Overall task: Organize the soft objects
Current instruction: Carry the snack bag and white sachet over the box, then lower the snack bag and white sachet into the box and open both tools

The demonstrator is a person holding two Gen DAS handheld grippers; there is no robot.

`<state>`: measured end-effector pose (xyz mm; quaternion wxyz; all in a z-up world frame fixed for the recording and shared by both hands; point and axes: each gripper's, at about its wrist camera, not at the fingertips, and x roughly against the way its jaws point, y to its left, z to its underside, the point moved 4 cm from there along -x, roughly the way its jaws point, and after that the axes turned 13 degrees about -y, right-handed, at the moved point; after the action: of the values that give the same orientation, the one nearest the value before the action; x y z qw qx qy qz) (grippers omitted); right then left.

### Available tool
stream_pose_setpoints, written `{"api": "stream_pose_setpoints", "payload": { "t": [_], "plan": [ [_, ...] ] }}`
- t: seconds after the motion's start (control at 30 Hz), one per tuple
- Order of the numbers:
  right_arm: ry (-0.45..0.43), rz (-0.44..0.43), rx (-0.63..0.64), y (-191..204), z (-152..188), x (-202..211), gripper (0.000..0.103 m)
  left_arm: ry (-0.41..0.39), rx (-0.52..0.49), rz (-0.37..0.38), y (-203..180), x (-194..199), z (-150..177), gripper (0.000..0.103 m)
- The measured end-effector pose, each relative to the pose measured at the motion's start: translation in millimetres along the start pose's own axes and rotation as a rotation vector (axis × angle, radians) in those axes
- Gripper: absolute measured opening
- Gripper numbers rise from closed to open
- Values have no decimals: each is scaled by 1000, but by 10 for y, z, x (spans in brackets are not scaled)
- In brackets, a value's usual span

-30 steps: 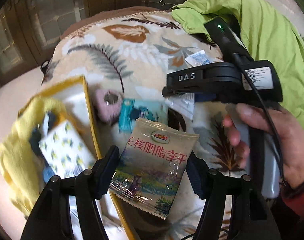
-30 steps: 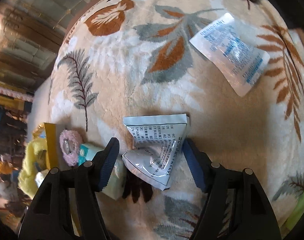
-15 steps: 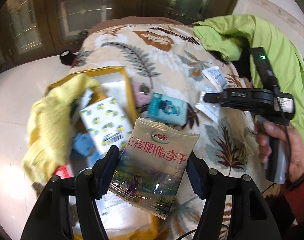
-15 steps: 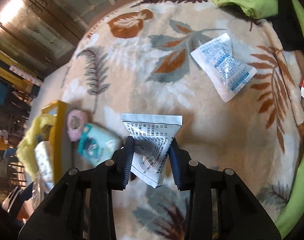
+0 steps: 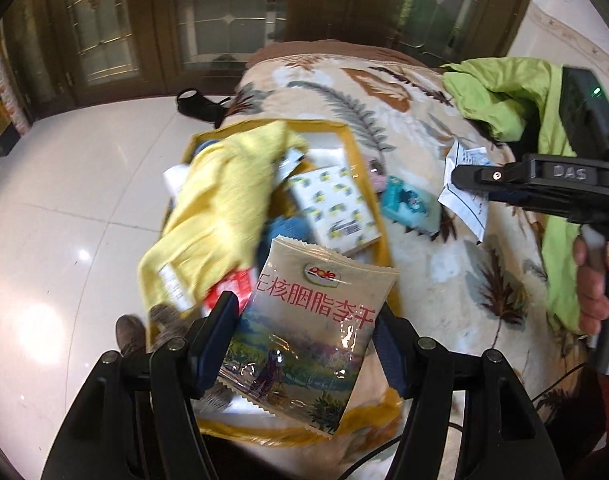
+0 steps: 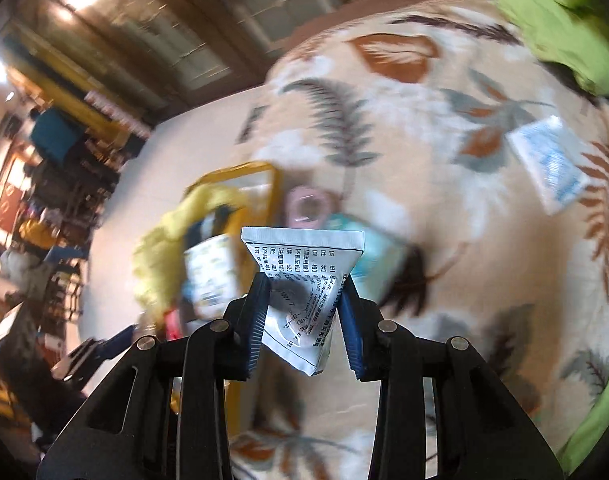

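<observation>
My left gripper [image 5: 304,344] is shut on a Dole snack packet [image 5: 312,320], which hangs above the near end of a yellow-rimmed box [image 5: 360,168]. In the box lie a yellow cloth [image 5: 224,208] and a lemon-print tissue pack [image 5: 336,204]. My right gripper [image 6: 304,312] is shut on a white printed sachet [image 6: 304,264], held clear above the leaf-patterned blanket [image 6: 444,260]. The left wrist view shows that gripper [image 5: 460,174] from the side, with the sachet [image 5: 466,204] hanging below it. A teal pack [image 5: 408,204], a pink ring [image 5: 378,172] and a desiccant packet [image 6: 548,164] lie on the blanket.
A green jacket [image 5: 504,88] is bunched at the blanket's far right. White tiled floor [image 5: 64,240] spreads left of the box, with a shoe [image 5: 130,334] and a small black object [image 5: 196,104] on it. Glazed wooden doors [image 5: 224,20] stand behind.
My right gripper closed on the white sachet and lifted it off the blanket. My left gripper carried the snack packet leftward and up, from beside the box to over it.
</observation>
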<state>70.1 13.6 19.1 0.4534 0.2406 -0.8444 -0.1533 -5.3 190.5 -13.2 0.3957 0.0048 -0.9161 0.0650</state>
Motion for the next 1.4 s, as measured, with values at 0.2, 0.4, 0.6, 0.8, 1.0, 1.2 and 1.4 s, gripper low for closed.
{"api": "stream_pose_setpoints", "payload": {
  "t": [0.2, 0.4, 0.6, 0.8, 1.0, 1.2, 1.4],
  "plan": [
    [59, -79, 105, 562, 196, -127, 34, 18, 7, -39, 160, 15, 174, 65],
    [128, -113, 229, 996, 476, -307, 34, 24, 5, -66, 231, -60, 254, 65],
    [156, -57, 318, 1131, 640, -557, 34, 17, -23, -108, 249, -145, 331, 65],
    [159, -18, 333, 1108, 721, -676, 34, -10, -16, -130, 279, -167, 351, 67],
    [197, -28, 302, 1065, 776, -709, 41, -10, -33, -157, 265, -155, 345, 67],
    [183, -47, 294, 1081, 763, -645, 42, -27, -59, -190, 214, -79, 300, 67],
    [143, -65, 276, 1082, 664, -477, 42, -62, -87, -211, 143, 38, 227, 67]
  ]
}}
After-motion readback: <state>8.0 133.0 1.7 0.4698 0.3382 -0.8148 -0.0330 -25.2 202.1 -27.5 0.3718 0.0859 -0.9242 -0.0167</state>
